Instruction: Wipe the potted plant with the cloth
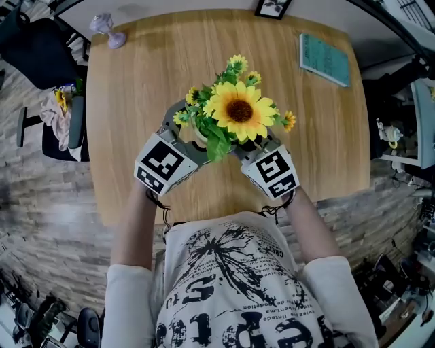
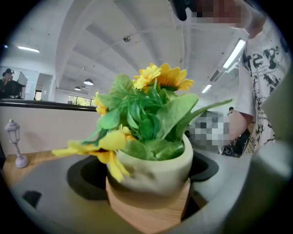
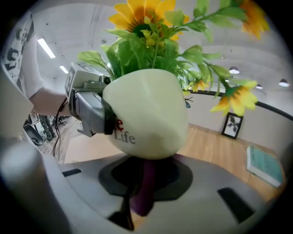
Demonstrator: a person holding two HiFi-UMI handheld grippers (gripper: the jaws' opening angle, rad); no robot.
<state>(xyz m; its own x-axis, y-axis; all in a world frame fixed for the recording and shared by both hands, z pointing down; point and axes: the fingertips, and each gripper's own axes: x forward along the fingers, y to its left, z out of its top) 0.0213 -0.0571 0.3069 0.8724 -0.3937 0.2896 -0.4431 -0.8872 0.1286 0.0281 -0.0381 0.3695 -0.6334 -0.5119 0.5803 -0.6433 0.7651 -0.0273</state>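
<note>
A potted plant with a big sunflower and green leaves hangs above the wooden table. Its cream pot on a wooden base fills the left gripper view, and my left gripper is shut on it from both sides. The right gripper view shows the cream pot with red and grey lettering, with the left gripper's finger pressed on its side. My right gripper is shut on a purple cloth that touches the pot's underside. From the head view, both marker cubes flank the plant, and the cloth is hidden.
A teal book lies at the table's far right. A small picture frame stands at the far edge and a lilac lamp figure at the far left corner. A dark chair stands left of the table.
</note>
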